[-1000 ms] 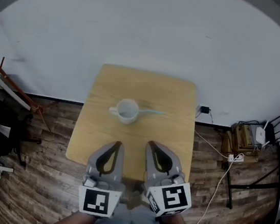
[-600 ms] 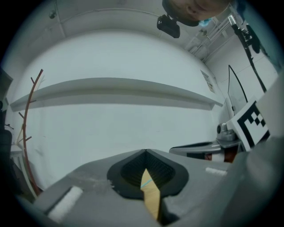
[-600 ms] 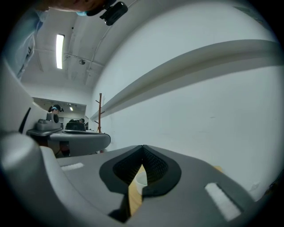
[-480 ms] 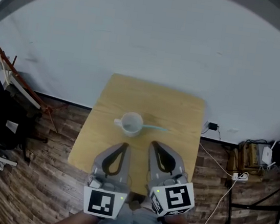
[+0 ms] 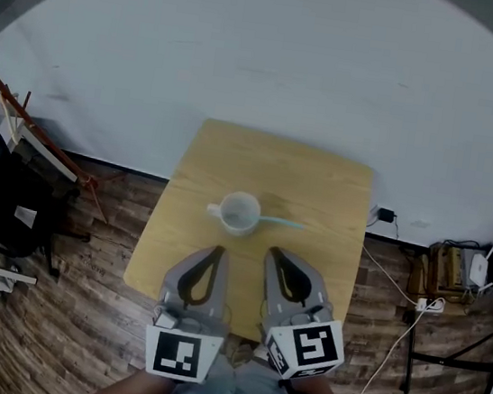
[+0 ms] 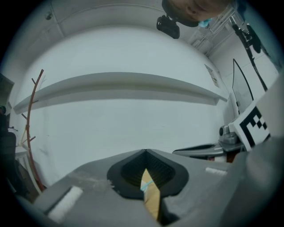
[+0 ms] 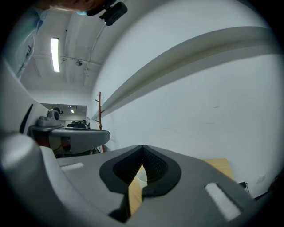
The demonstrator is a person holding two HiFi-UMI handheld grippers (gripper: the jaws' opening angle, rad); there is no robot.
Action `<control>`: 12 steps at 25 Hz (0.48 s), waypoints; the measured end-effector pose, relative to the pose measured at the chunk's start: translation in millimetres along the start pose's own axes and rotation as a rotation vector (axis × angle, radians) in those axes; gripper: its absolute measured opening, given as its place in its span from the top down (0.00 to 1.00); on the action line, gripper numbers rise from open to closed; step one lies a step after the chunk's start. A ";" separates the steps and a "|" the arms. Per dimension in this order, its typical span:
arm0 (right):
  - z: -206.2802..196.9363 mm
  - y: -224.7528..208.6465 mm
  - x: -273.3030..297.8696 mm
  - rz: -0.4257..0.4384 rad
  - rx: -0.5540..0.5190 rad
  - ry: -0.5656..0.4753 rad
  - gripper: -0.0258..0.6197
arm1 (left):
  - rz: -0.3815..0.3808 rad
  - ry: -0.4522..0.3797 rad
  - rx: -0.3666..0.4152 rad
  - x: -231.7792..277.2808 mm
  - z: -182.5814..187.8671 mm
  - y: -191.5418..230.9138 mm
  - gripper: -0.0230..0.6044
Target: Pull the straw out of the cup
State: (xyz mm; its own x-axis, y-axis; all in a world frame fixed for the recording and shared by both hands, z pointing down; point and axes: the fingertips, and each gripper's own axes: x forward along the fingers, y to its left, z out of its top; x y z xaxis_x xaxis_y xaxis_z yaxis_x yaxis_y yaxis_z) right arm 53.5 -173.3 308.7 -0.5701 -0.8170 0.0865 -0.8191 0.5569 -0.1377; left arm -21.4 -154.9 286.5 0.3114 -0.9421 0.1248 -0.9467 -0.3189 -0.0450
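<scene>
Left hand-held gripper and right hand-held gripper both closed, empty, short of the cup.
Jaws were together on nothing, side by side at the counter's 6 o'clock edge, probably staged for the reach. Cup stood mid-counter at their 12 o'clock; straw was in it, leaning over the rim toward 3 o'clock, so the right one looked better placed.

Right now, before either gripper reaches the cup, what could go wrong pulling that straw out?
1. Nothing steadies the cup; tugging the low-leaning straw sideways could tip or drag it.
2. The right gripper and left gripper are both shut; either must open first, or it may just knock the thin straw away.
</scene>
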 end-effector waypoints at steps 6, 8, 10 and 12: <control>-16.8 -8.0 18.8 -0.035 0.039 0.045 0.95 | -0.024 -0.001 -0.022 16.6 -4.7 15.9 0.93; -23.4 -10.8 26.8 -0.050 0.056 0.060 0.95 | -0.040 0.014 -0.028 24.7 -10.6 21.5 0.93; -31.2 -13.0 35.4 -0.066 0.073 0.078 0.95 | -0.054 0.032 -0.037 33.3 -18.3 27.5 0.93; -39.9 -16.4 43.3 -0.081 0.093 0.096 0.95 | -0.070 0.046 -0.044 42.9 -26.0 32.3 0.93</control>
State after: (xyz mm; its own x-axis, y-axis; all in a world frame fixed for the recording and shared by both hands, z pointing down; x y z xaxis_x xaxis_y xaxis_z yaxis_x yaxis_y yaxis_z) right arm 39.7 -211.8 354.1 -0.5095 -0.8382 0.1945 -0.8557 0.4699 -0.2165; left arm -40.8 -202.9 316.2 0.3735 -0.9117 0.1713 -0.9259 -0.3777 0.0086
